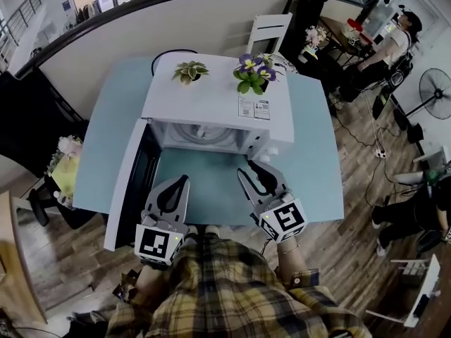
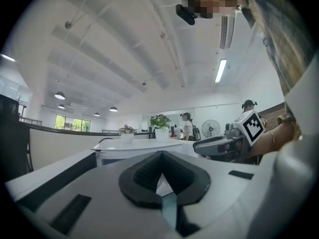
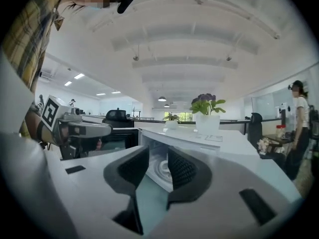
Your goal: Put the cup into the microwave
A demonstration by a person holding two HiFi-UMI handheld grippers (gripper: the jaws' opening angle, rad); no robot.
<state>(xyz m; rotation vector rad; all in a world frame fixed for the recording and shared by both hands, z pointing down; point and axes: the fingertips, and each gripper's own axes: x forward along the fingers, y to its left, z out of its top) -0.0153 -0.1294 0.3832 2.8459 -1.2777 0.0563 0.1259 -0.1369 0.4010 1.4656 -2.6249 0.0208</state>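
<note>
The white microwave [image 1: 211,104] stands on the light blue table [image 1: 317,160] with its door [image 1: 134,182] swung open to the left. In the right gripper view a white round thing [image 3: 160,169] sits inside the cavity; I cannot tell whether it is the cup or the turntable. My right gripper [image 1: 258,172] hangs in front of the opening with its jaws open [image 3: 158,158] and nothing between them. My left gripper [image 1: 184,182] is beside it, nearer the door, its jaws shut [image 2: 162,156] and empty.
Two potted plants [image 1: 190,70] [image 1: 254,72] stand on top of the microwave. A white chair [image 1: 268,30] is behind the table. A person [image 1: 391,48] sits at the far right near a fan [image 1: 435,90]. Wooden floor surrounds the table.
</note>
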